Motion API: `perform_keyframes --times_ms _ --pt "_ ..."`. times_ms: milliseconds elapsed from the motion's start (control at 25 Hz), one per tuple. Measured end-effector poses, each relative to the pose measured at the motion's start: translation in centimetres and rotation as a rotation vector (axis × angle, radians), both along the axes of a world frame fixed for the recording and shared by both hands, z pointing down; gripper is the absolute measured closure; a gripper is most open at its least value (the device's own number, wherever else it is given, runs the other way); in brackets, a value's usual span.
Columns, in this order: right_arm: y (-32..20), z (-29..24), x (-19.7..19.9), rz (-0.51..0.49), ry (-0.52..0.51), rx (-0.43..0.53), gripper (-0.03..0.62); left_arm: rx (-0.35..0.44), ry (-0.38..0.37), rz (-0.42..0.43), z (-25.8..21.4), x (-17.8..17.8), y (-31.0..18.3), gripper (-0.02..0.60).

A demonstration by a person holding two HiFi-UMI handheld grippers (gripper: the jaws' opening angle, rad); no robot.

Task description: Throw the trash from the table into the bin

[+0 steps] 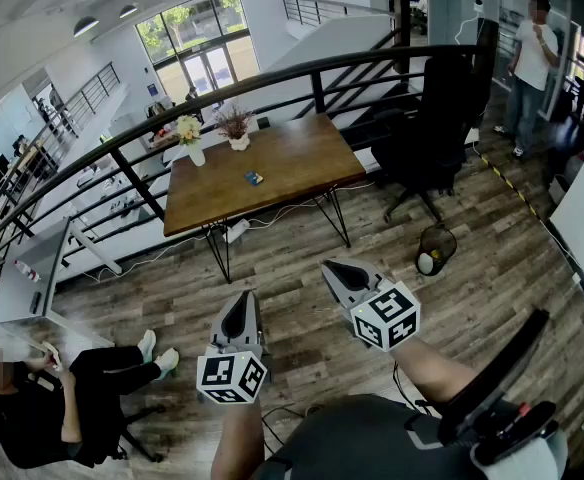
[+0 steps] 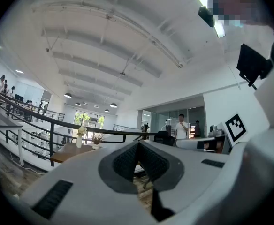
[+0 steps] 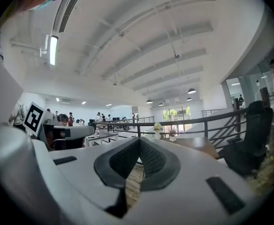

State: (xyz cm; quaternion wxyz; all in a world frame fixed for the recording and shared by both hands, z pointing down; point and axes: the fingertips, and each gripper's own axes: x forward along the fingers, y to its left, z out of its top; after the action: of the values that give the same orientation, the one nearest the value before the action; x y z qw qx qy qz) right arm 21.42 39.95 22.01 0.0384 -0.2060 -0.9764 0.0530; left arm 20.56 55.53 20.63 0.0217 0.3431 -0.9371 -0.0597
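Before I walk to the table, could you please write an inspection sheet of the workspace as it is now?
Surface: wooden table, mostly bare.
Job's things: small dark item near the table's middle; wire bin on the floor, right of the table in the head view, something pale inside.
Clutter: white flower vase and second flower pot at the far edge.
Grippers: left gripper and right gripper both shut, empty, short of the table.
Cables: white cable on the floor under the table.
Surroundings: black office chair, railing, seated person, standing person.
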Motion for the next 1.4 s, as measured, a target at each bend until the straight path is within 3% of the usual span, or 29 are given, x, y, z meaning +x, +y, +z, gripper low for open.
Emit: perform_keyframes --times_ms 720,1400 --pt "2.4 0.5 -1.3 0.037 -0.007 0.007 0.582 -0.012 0.007 -0.004 0.8 -1.1 3.1 0.571" --pt "7.4 1.1 -6.2 0.084 0.001 -0.010 0.582 0.017 0.029 0.027 2.0 -6.3 7.7 0.571"
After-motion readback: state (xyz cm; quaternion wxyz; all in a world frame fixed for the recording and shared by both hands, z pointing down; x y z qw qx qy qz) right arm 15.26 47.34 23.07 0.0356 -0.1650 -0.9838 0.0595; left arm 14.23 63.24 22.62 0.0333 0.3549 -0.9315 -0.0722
